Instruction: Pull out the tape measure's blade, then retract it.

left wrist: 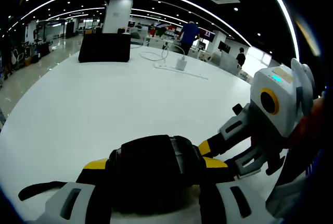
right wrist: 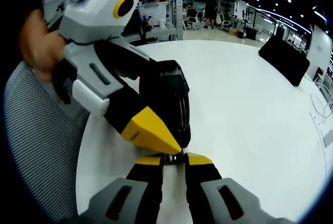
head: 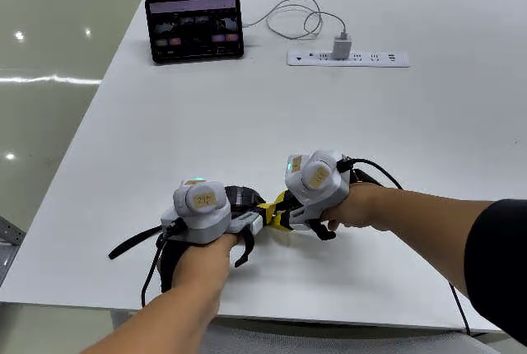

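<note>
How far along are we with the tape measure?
Grasping looks done: the left gripper is shut on the tape measure, and the right gripper seems to pinch the blade tip. No blade length shows yet, so both the pull-out and the retraction remain.

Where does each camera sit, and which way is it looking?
Head view: on the person's head, looking down at the table; both forearms show.
Left gripper view: on the left gripper, looking along its jaws over the tape measure.
Right gripper view: on the right gripper, facing the left gripper; a hand shows.
Shared: all see the tape measure.
</note>
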Tool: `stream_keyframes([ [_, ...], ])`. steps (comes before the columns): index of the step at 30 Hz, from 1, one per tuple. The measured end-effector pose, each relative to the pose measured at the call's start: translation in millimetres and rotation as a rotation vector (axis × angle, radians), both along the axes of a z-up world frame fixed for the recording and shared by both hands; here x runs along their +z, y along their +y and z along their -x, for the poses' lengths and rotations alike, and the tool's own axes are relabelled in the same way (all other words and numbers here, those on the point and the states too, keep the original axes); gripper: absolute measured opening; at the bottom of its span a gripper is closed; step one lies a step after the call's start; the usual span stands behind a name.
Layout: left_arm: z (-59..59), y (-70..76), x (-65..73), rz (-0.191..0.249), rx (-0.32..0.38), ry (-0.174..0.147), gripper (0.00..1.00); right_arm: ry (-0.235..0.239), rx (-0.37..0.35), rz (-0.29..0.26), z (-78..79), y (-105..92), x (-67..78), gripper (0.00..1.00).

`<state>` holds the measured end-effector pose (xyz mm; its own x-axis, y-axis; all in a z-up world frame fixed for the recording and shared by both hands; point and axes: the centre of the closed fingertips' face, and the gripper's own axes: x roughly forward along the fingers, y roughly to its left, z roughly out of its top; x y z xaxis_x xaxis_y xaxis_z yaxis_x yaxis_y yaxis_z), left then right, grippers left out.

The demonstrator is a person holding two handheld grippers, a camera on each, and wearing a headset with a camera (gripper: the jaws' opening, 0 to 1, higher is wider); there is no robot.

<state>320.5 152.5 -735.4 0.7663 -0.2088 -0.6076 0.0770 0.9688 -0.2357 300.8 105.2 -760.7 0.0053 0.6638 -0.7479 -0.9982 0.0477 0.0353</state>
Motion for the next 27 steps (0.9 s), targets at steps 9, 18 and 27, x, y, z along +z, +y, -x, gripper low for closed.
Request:
stream_keyframes([
  [9, 1.3, -1.4, 0.0, -0.001, -0.012, 0.004, 0.64, 0.002, -0.004, 0.005, 0.9, -0.2, -0.1, 0.12],
  [18, 1.9, -2.6, -0.1, -0.011, -0.028, -0.004, 0.66, -0.016, -0.003, 0.011, 2.7, 0.8, -0.1, 0.12],
  [27, 6.3, -3.1, 3.3, -0.049, -0.092, 0.028, 0.64, -0.039, 0.022, 0.018, 14.6, -0.3, 0.6, 0.18],
])
